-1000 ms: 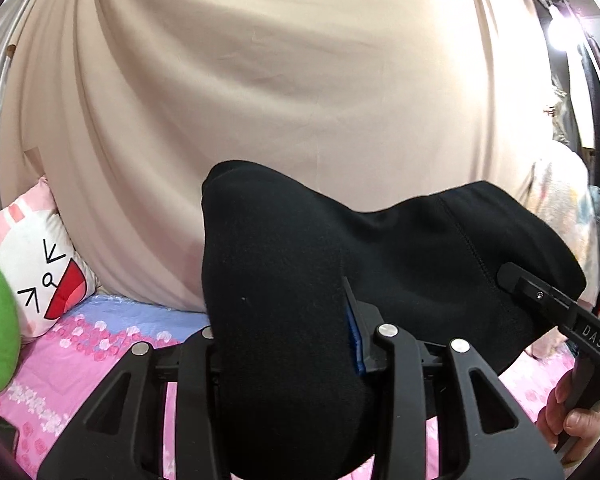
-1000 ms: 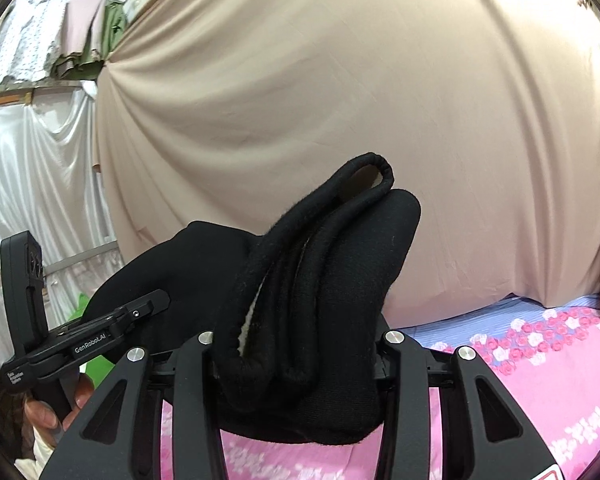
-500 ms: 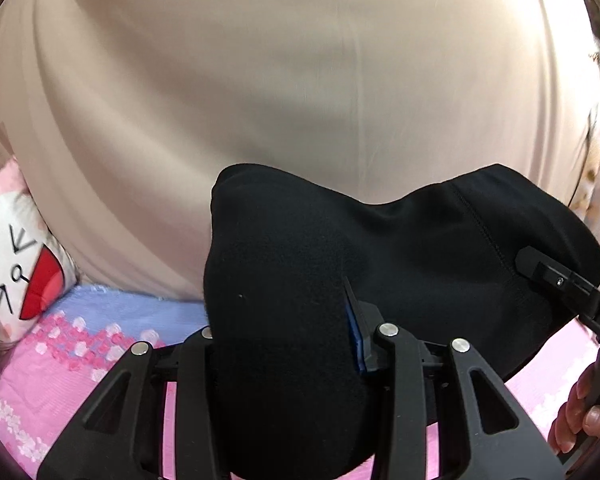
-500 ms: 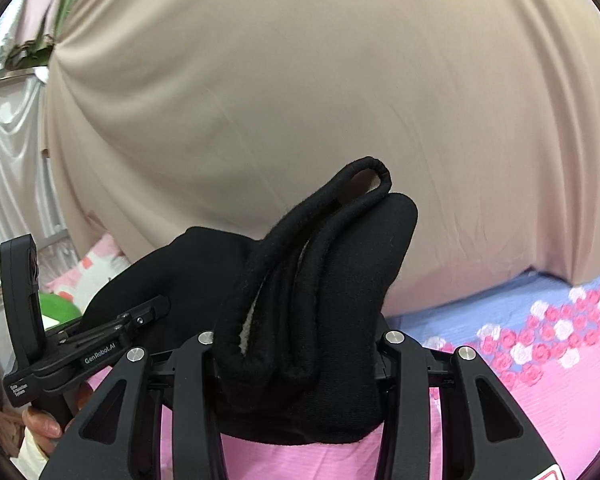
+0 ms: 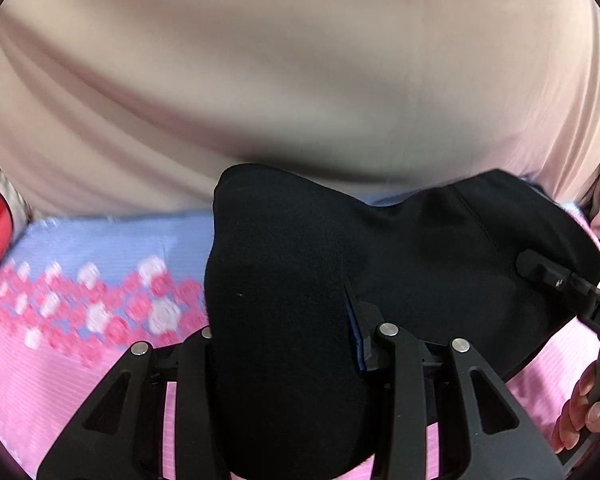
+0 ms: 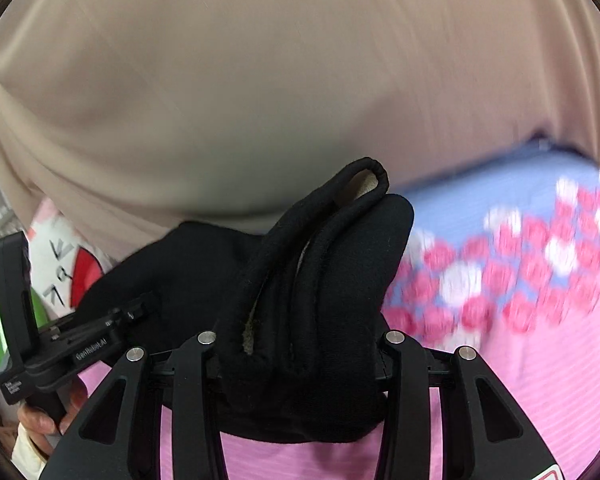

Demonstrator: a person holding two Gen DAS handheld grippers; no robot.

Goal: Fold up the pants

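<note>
Left tool [image 5: 288, 344] & right tool [image 6: 296, 344] each clamp a bunched end of black pants [image 5: 420, 264], stretched between them above pink floral bed [image 6: 540, 360] (prob. to lay flat).

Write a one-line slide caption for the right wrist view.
Right gripper clamped on bunched black pants above a pink floral bedsheet, beige curtain behind, left gripper gripping the other end.

White lettering reading "GenRobot.AI" is showing along the body of the left gripper [image 6: 140, 308], seen from the right wrist view. A small white label lower on its handle is too tiny to read. The letters "DA" are showing on the right gripper [image 5: 536, 268], cut off by the frame edge.
</note>
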